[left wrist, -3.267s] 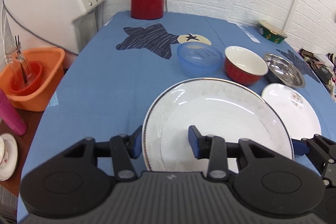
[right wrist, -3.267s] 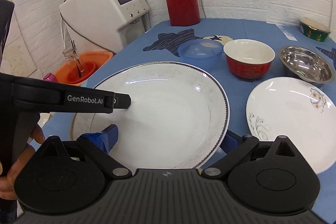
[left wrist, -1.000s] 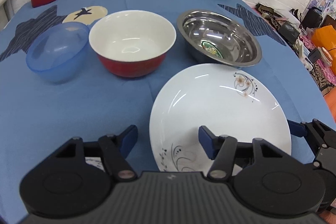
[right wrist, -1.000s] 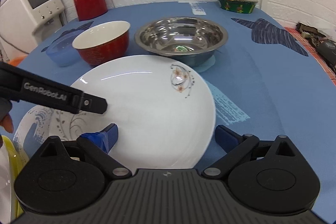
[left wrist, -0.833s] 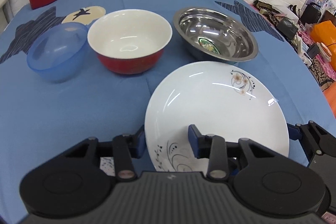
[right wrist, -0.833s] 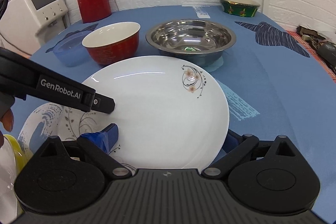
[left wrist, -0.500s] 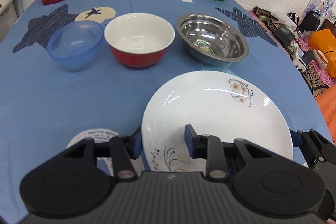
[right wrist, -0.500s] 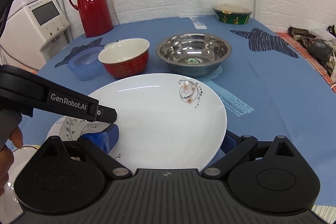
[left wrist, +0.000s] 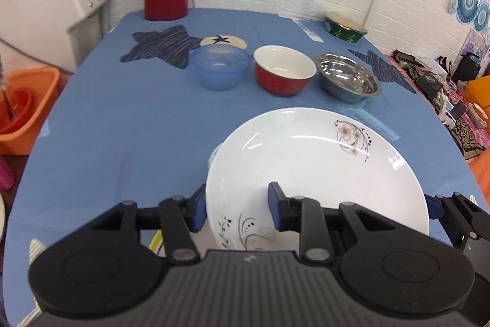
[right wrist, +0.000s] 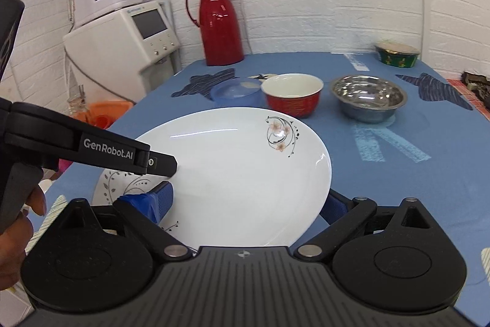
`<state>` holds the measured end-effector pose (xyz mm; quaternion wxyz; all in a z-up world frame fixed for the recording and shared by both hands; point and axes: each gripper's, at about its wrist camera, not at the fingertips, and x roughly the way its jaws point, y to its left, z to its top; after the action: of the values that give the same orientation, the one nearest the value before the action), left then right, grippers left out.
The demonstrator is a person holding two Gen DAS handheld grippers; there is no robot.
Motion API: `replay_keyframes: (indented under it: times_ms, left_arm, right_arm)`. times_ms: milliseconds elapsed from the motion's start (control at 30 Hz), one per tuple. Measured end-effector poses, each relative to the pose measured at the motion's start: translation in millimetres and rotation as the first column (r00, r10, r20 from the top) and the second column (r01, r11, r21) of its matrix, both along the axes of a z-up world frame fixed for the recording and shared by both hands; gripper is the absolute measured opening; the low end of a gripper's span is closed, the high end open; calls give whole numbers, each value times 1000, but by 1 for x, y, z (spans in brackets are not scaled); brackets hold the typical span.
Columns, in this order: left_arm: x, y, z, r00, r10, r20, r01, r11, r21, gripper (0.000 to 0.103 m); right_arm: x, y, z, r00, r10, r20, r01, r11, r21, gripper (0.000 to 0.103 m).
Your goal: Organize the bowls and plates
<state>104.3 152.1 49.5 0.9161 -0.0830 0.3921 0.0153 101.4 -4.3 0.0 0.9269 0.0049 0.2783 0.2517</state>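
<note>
While both tools pinch the plate, left tool on its left rim, right tool across its right side, above the surface's near edge, keep it level.

Between the first pictures and this moment, the large gold-rimmed plate has left both grips, and the white floral plate now sits between the fingers of the left hand-held gripper and the right hand-held gripper. Over the last second the left fingers have narrowed onto its near rim. The plate has risen off the desk, away from the steel bowl.
</note>
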Motion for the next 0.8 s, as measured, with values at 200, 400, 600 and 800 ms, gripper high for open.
replay_keyframes:
  times_ms: [200,400,600,800]
  left_arm:
    - [-48,23,-22,998,57,-9,-57,997,43,26]
    - [-57,38,-47,997,75,-25,-75,997,-3,26]
    - [-61,42,-48,999,52,-1,-52,997,-59,42]
    - [-65,40,-34,997,59,53,-57,998,-41,52]
  right_arm:
    - [-23,28,-22,995,85,-60,-86,996,-11,86]
    - [-29,37,-34,991,99,-86,-101,995,-24,86]
    - [-35,38,-34,992,101,-80,-105,993,-44,86]
    - [-42,34,-26,997,71,-22,-73,992,-101,86]
